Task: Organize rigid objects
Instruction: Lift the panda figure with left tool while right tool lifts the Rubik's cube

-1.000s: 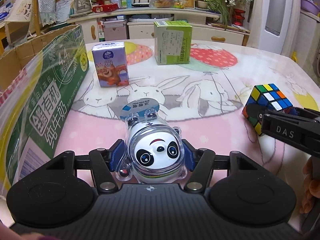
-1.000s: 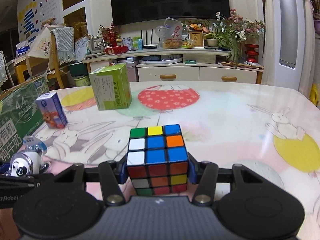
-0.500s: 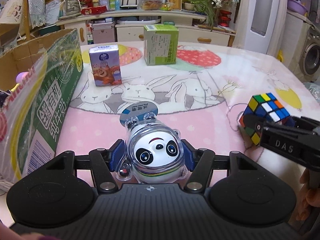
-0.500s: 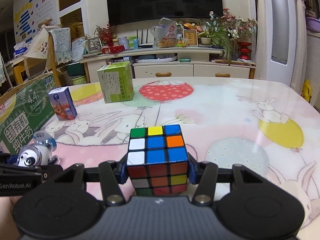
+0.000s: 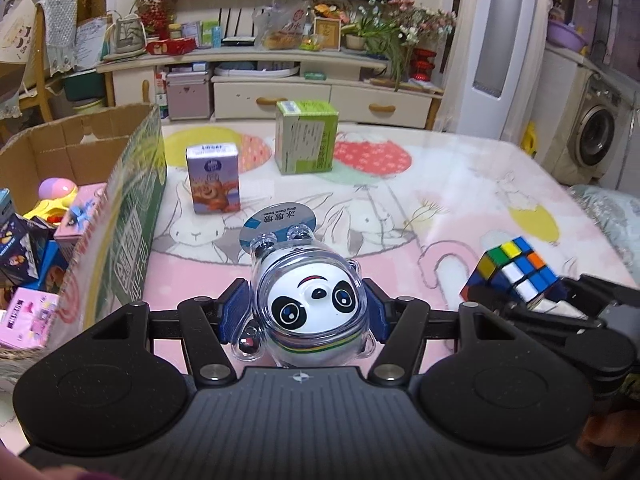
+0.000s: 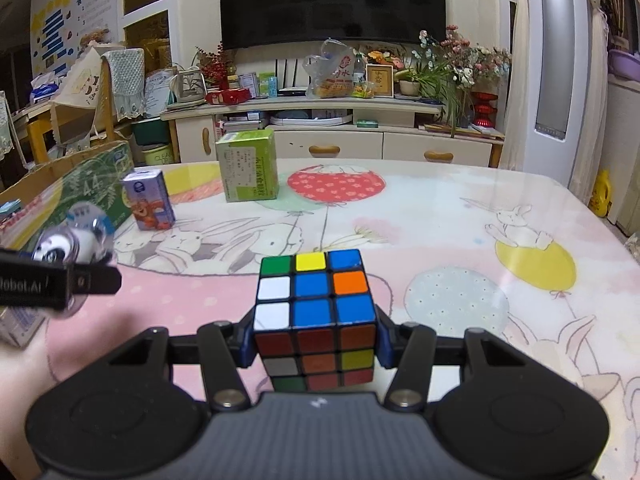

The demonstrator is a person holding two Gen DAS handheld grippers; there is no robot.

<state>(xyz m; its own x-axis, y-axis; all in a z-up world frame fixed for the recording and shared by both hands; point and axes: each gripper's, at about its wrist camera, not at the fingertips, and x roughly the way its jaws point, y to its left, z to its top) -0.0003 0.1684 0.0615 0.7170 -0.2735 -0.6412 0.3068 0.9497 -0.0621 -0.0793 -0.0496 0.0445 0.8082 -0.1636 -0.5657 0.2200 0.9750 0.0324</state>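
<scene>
The left gripper (image 5: 306, 314) clamps the panda figurine (image 5: 311, 308) above the desk (image 5: 460, 184), just beside the open cardboard box (image 5: 132, 200). The right gripper (image 6: 315, 340) clamps the puzzle cube (image 6: 316, 312). Ahead stand a milk carton (image 5: 214, 178) and green box (image 5: 306, 142), with bare desk toward the right edge.

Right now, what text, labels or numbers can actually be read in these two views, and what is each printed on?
"Bing Dwen Dwen" with three Chinese characters: round tag on the panda toy in the left gripper.
"obot.AI", cut off at the edge: side of the left gripper in the right wrist view.
"4.4": green side of the cardboard box.
Green carton and purple juice carton: print too small to read.
Rubik's cube in the right gripper: no text.
</scene>
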